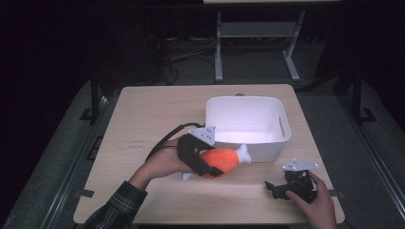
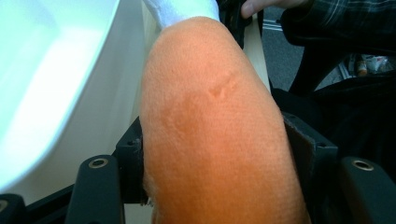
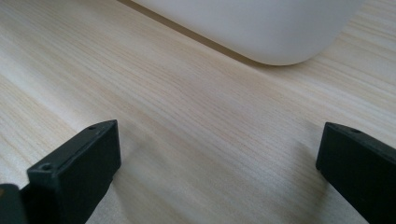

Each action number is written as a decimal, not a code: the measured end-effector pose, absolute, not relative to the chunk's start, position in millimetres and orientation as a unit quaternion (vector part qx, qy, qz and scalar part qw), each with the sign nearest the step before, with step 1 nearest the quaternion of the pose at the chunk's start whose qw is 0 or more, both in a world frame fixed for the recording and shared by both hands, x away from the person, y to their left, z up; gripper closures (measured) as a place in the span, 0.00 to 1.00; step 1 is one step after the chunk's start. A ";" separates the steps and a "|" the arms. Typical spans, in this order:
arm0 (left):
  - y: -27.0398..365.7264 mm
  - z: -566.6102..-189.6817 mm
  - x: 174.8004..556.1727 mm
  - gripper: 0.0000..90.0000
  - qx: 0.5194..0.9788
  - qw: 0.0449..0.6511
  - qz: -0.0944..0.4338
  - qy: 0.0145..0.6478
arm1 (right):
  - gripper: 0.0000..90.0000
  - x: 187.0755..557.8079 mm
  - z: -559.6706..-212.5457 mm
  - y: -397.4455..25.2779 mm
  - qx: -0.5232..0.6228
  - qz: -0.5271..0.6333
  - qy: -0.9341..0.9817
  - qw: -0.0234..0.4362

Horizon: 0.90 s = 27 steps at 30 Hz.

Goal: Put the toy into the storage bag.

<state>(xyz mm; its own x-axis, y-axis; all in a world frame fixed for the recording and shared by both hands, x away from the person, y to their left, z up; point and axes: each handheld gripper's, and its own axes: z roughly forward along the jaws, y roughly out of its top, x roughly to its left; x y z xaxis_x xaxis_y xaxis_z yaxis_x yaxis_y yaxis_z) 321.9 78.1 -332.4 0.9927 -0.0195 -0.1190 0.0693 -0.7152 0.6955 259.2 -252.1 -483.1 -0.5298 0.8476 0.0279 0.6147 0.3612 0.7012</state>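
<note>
In the high view, we found the right gripper [image 1: 279,190] nearest the table's front edge, at about 4 o'clock from the table centre, resting low on the wooden table [image 1: 143,119] with the person's right hand [image 1: 317,202] behind it. In the right gripper view, its two black jaws stood wide apart with bare wood grain between them; they held nothing. The rounded lower corner of the white bin [image 3: 261,28] lay ahead at 12 o'clock, apart from the jaws.

Next inward, at roughly 7 o'clock from the bin, we recorded the left gripper [image 1: 203,164], carried by the person's left hand [image 1: 165,164], whose plaid sleeve [image 1: 117,210] entered from the bottom edge. Its jaws were clamped across the body of the orange plush toy [image 1: 223,160]. In the left gripper view, the orange plush toy [image 2: 215,130] pressed against both jaws, one on each flank.

The toy lay near-horizontal just above the table, its white tip [image 1: 244,153] pointing toward 2 o'clock and touching or just beside the bin's near wall; we could not tell which.

Farthest, the white bin [image 1: 282,119] stood right of the table centre. A table frame [image 1: 258,33] stood on the floor beyond.
</note>
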 end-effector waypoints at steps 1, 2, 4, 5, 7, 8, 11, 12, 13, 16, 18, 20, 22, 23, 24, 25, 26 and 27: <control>76.9 -329.9 322.1 0.39 0.924 0.378 -0.059 0.011 | 0.00 259.1 -483.1 -252.1 0.453 0.338 0.807 0.172; 76.9 -329.9 322.1 0.39 0.924 0.378 -0.059 0.011 | 0.00 259.1 -483.1 -252.1 0.453 0.338 0.807 0.172; 74.6 -325.1 322.9 0.39 0.924 0.379 -0.057 0.007 | 0.00 259.1 -483.1 -252.0 0.454 0.338 0.807 0.172; 73.2 -322.0 323.3 0.39 0.924 0.379 -0.057 0.005 | 0.00 259.1 -483.1 -252.0 0.454 0.338 0.807 0.172; 70.7 -317.2 324.2 0.39 0.924 0.378 -0.056 0.001 | 0.00 259.1 -483.1 -252.0 0.454 0.337 0.807 0.172; 69.2 -314.8 324.8 0.39 0.924 0.378 -0.056 -0.002 | 0.00 259.1 -483.1 -252.0 0.454 0.337 0.807 0.172; 64.1 -306.0 327.3 0.39 0.926 0.373 -0.050 -0.010 | 0.00 258.9 -483.0 -251.9 0.455 0.337 0.806 0.171; 63.1 -303.8 328.2 0.39 0.926 0.373 -0.048 -0.011 | 0.00 258.8 -483.0 -251.8 0.455 0.337 0.806 0.170; 62.1 -301.7 329.6 0.39 0.926 0.374 -0.046 -0.013 | 0.00 258.9 -483.0 -251.8 0.455 0.337 0.806 0.171; 59.4 -295.7 333.8 0.39 0.926 0.375 -0.043 -0.016 | 0.00 258.8 -483.0 -251.8 0.456 0.337 0.806 0.170; 58.2 -293.9 335.3 0.39 0.927 0.373 -0.043 -0.017 | 0.00 258.8 -483.0 -251.8 0.455 0.337 0.806 0.171; 54.5 -288.9 339.9 0.39 0.928 0.370 -0.036 -0.024 | 0.00 258.8 -483.0 -251.8 0.456 0.337 0.806 0.170; 53.3 -287.1 341.6 0.39 0.929 0.368 -0.034 -0.029 | 0.00 258.8 -483.0 -251.8 0.456 0.337 0.806 0.170; 51.0 -283.9 344.3 0.39 0.929 0.368 -0.032 -0.033 | 0.00 258.8 -483.0 -251.8 0.455 0.337 0.806 0.170; 49.9 -282.4 345.6 0.39 0.929 0.368 -0.032 -0.034 | 0.00 258.8 -483.0 -251.8 0.456 0.337 0.806 0.170; 48.7 -281.2 346.8 0.39 0.929 0.367 -0.030 -0.035 | 0.00 258.8 -483.0 -251.8 0.456 0.337 0.806 0.170; 48.7 -281.2 346.8 0.39 0.929 0.367 -0.030 -0.035 | 0.00 258.8 -483.0 -251.8 0.456 0.337 0.806 0.170; 47.1 -279.5 348.8 0.39 0.930 0.364 -0.029 -0.039 | 0.00 258.8 -483.0 -251.8 0.456 0.337 0.806 0.170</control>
